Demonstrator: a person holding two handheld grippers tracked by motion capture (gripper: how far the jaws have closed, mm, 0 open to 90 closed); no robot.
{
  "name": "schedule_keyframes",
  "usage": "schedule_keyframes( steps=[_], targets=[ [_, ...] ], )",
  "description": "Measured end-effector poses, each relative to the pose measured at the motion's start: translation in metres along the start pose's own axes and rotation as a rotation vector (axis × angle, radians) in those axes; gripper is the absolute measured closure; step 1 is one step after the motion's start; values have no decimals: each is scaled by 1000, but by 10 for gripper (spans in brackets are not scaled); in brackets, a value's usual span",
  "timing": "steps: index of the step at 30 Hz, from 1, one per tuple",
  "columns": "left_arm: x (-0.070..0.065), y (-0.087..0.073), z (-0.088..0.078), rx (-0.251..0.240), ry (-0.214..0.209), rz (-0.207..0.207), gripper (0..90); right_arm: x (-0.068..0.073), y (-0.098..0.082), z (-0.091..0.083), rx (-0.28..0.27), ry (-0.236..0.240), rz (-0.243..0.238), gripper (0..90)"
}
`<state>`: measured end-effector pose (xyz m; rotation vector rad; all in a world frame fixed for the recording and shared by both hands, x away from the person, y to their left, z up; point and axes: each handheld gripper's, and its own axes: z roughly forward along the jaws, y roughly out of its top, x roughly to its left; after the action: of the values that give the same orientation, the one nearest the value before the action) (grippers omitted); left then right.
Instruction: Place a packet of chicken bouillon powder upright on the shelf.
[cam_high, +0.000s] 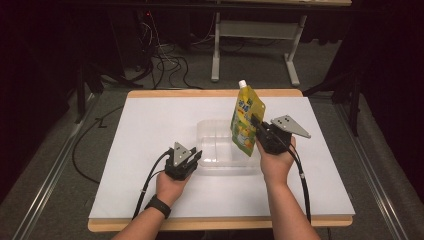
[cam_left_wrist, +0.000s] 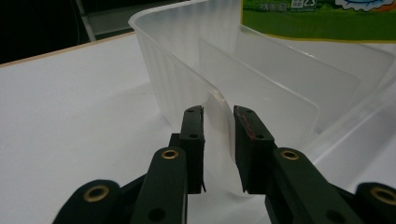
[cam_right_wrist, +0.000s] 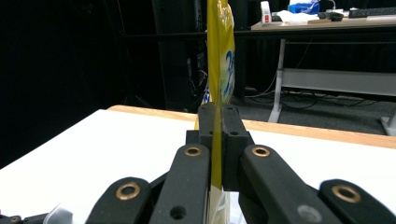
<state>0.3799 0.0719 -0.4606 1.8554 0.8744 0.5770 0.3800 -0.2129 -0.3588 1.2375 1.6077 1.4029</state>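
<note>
Pouch (cam_high: 245, 120), yellow with a white cap, hangs upright over the right end of the clear tub (cam_high: 216, 131), pinched edge-on by the right tongs (cam_high: 259, 129); its lower edge is hidden behind them, and the print is too small to read. Left tongs (cam_high: 192, 159) have clamped onto the tub's near-left corner wall (cam_left_wrist: 217, 116). Tub sits mid-worktop (cam_high: 150, 140), its see-through sides hard to trace from above.
</note>
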Motion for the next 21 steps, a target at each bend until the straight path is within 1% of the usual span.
schedule_keyframes(
  steps=[4,7,12,21],
  targets=[
    [-6,1,-4,14,6,-8,749,0,-2,2,-3,-1,8,900],
    [-11,2,-7,9,10,-1,748,2,-4,2,-3,2,8,900],
    [-9,1,-7,12,27,3,753,0,-9,3,-8,1,8,900],
    [-8,1,-7,12,30,0,761,0,-20,5,-21,1,13,900]
  ],
)
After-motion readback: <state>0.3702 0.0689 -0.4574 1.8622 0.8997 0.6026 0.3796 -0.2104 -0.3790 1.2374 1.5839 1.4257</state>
